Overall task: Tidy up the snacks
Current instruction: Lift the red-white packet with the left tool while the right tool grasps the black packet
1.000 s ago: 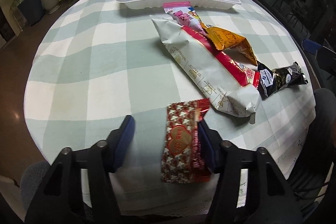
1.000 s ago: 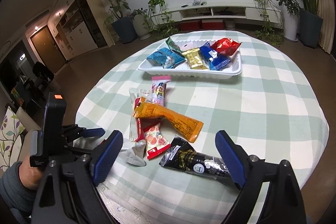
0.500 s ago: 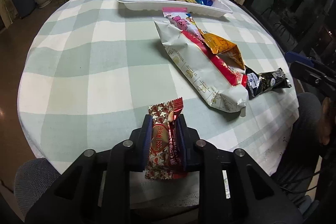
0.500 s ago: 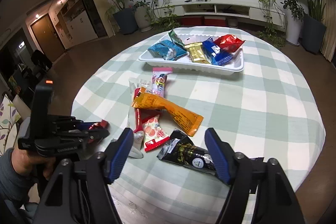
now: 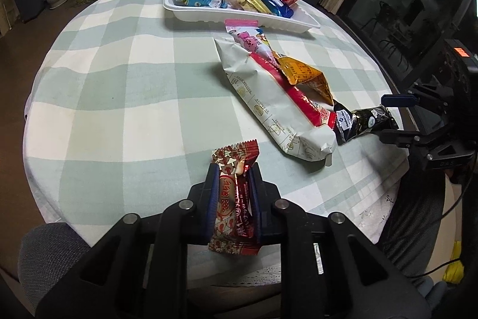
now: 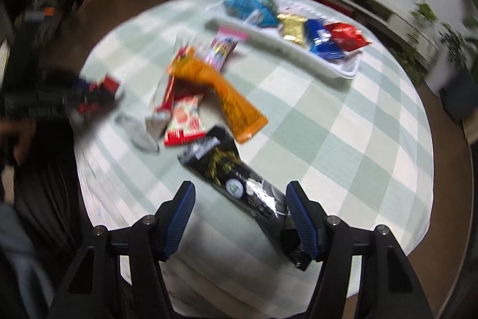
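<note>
Snacks lie loose mid-bench; at the left, the left gripper (image 5: 234,193) has its jaws closed on a red wafer pack (image 5: 234,199), long axis toward twelve o'clock, with the white tray (image 5: 191,14) far off at twelve. Rightward, the right gripper (image 6: 240,210) has its jaws spread over a black pouch (image 6: 236,184), whose long axis runs eleven to five. Checked cloth covers the bench (image 5: 119,97); plants and a low shelf stand behind.

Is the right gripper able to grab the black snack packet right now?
Probably yes. The right gripper is open, and the black snack packet lies between its fingers with nothing on its near end. The view is blurry, so its height is unclear.
</note>
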Motion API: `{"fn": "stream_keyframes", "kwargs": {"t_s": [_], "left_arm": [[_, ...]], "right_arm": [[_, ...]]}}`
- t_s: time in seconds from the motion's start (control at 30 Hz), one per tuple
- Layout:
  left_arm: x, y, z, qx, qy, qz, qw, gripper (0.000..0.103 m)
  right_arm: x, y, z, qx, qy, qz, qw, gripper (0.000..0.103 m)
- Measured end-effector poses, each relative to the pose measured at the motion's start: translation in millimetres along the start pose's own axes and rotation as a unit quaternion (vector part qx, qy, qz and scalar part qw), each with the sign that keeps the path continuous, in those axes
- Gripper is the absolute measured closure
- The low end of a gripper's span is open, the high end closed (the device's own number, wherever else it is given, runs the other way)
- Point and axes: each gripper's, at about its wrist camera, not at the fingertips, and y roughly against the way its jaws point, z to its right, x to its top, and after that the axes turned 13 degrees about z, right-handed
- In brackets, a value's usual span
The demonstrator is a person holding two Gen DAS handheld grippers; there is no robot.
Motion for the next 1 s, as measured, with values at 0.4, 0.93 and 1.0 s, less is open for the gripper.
{"fn": "stream_keyframes", "kwargs": {"t_s": [0.4, 0.93, 1.0], "left_arm": [[0.8, -2.1, 1.8, -0.008, -0.003, -0.006, 0.9999, 0.086], [2.8, -4.7, -2.7, -0.019, 0.005, -0.007, 0.9998, 0.086], [5.1, -2.5, -4.0, -0.024, 0.009, -0.004, 0.9997, 0.086]], "right_arm": [[7.7, -45.8, 6.9, 0.053, 0.078, -0.104, 0.990, 0.051], [-13.5, -9.1, 7.0, 0.104, -0.017, -0.054, 0.993, 0.079], [-13.4, 6.4, 6.4, 0.117, -0.037, -0.029, 0.992, 0.079]]}}
